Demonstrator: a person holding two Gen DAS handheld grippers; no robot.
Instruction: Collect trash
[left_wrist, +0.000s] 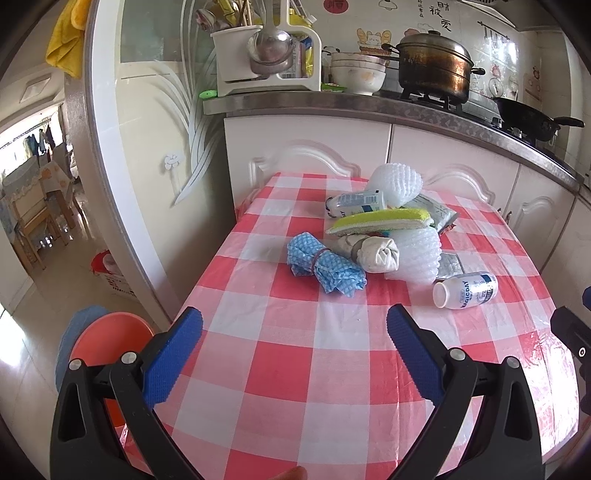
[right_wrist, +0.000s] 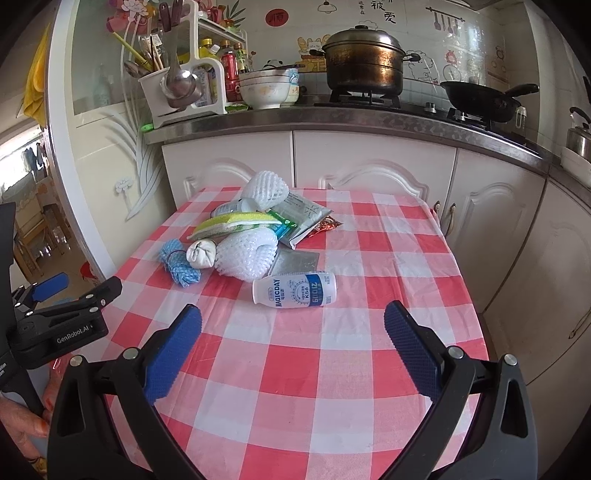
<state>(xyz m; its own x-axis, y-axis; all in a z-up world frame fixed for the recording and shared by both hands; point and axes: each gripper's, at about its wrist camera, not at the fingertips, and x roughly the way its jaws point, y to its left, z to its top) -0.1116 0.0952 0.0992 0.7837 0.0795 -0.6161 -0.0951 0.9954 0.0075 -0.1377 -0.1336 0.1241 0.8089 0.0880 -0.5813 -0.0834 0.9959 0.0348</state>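
Bright, soft daylight from the left doorway, glare on the tablecloth (left_wrist: 546, 347), strong fisheye edge warping.

Ahead of me the trash pile (right_wrist: 251, 236) sat on the surface (right_wrist: 332, 362), a bottle (right_wrist: 294, 288) lay nearest, a rolled cloth (right_wrist: 180, 266) at the pile's left.

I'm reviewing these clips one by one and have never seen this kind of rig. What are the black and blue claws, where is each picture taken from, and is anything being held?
The claws are handheld two-finger grippers, one per hand, each carrying a fisheye camera looking along its fingers. One picture looks past the left gripper, the other past the right gripper. Both are open and hold nothing. Ahead, on the checked table, lies a trash pile: a white bottle on its side, foam fruit nets, a blue cloth bundle, a yellow sponge and wrappers.
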